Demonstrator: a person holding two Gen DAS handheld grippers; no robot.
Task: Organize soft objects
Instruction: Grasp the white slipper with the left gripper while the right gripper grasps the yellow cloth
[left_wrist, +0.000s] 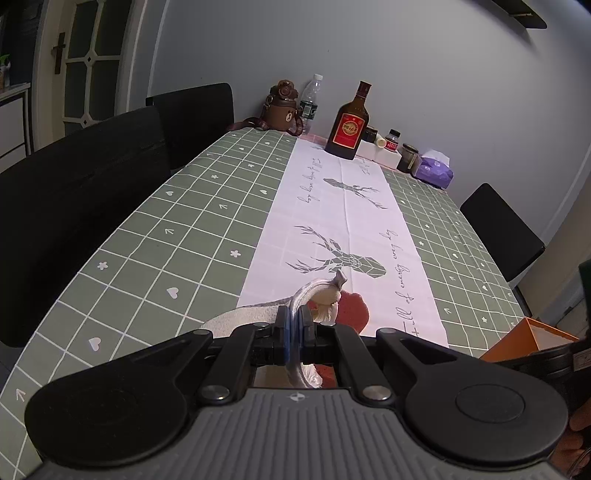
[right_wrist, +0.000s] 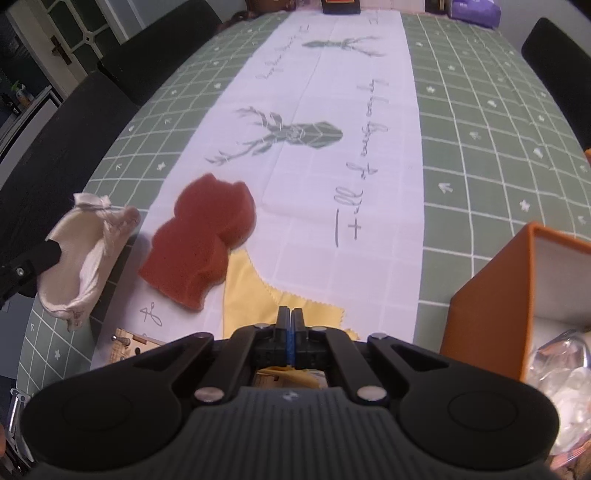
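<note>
My left gripper (left_wrist: 294, 323) is shut on the rim of a cream cloth drawstring pouch (left_wrist: 325, 293) and holds it up off the table. The pouch also shows in the right wrist view (right_wrist: 79, 254), hanging open from the left gripper's finger (right_wrist: 35, 262). A red-brown cat-shaped sponge (right_wrist: 201, 236) lies on the white runner, partly over a yellow cloth (right_wrist: 258, 299); it also shows behind the pouch (left_wrist: 352, 308). My right gripper (right_wrist: 291, 321) is shut on the yellow cloth's near edge, which sits between its pads.
An orange box (right_wrist: 491, 295) stands open at the right with clear plastic (right_wrist: 561, 365) inside; its corner shows in the left wrist view (left_wrist: 528, 336). A small wooden item (right_wrist: 129, 343) lies near left. Bottles (left_wrist: 347, 122), jars and a purple tissue pack (left_wrist: 434, 168) line the far end. Black chairs (left_wrist: 74, 206) flank the table.
</note>
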